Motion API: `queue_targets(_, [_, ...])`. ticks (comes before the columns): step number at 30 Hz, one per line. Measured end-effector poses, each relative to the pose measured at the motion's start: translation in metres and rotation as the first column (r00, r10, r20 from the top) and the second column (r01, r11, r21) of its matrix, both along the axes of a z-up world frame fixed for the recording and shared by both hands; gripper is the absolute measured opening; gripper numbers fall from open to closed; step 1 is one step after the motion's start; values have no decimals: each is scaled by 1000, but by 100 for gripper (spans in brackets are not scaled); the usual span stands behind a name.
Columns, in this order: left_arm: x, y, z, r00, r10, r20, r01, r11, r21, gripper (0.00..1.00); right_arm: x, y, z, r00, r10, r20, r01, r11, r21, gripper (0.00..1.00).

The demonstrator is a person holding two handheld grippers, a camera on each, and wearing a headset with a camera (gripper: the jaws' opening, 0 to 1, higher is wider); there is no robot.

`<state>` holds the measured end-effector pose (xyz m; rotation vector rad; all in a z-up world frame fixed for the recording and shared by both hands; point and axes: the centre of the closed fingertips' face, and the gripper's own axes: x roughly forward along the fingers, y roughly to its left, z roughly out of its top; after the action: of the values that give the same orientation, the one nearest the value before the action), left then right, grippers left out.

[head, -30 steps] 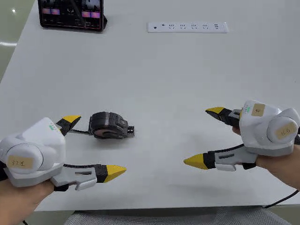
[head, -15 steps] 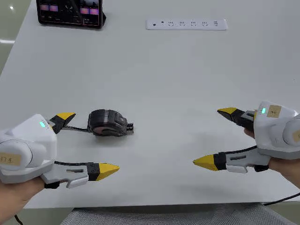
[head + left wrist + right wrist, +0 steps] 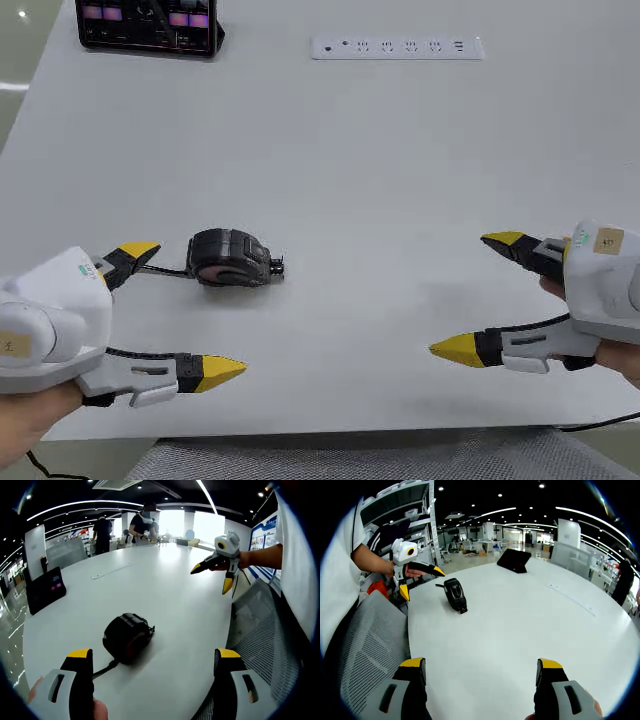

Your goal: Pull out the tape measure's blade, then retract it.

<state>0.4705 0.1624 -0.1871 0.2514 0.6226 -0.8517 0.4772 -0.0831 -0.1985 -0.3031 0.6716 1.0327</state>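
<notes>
Both tongs have drawn outward over the last second. The right tongs (image 3: 465, 293) have slid right, away from the middle of the table (image 3: 380, 180), and the left tongs (image 3: 190, 308) have eased left and nearer the table's near edge. The tape measure (image 3: 232, 260) has kept its place.

Left tongs are spread wide and hold nothing. Their far yellow tip sits just left of the tape measure, and their near tip is close to the table's near edge. A thin black cord (image 3: 170, 270) runs left from the tape measure's case toward the far tip; whether it touches that tip cannot be told. In the left gripper view the case lies between the two jaws and a little ahead of them, clear of both.

Right tongs are likewise wide open and empty. They hover over bare table at the right, well apart from the tape measure.

The dark case rests on the table left of centre, with only the small end hook (image 3: 278, 266) showing at its right side and the blade wound in.

At the far edge a white power strip (image 3: 397, 47) lies flat, and a dark tablet (image 3: 148, 22) with a lit screen stands at the far left. A grey mesh chair (image 3: 350, 455) shows below the near edge of the table.
</notes>
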Motion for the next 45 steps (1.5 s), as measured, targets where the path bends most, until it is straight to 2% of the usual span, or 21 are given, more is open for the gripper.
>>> queue_targets(6, [-3,3,-1,1000,-17,-5,17,1000,6,99,-5,-10,-4,1000,0,-9,0,1000,-19,92])
queue_targets(19, [-12,11,-7,999,-37,-29,38,999,22,99,-15,-14,-9,1000,7,-19,-8,1000,-29,99])
queue_targets(29, [-14,18,-8,999,-46,-28,48,998,40,99,-20,-23,-13,1000,8,-26,-9,998,-59,99])
queue_targets(39, [-19,19,-12,997,-67,-27,68,996,64,98,-22,-23,-13,999,4,-36,-6,998,-59,99])
queue_targets(43, [-16,23,-12,998,-53,-17,54,995,84,95,-21,-23,-13,999,5,-36,-8,998,-60,99])
queue_targets(45, [-15,25,-12,999,-46,-24,48,996,77,95,-21,-23,-13,999,5,-36,-7,998,-59,99])
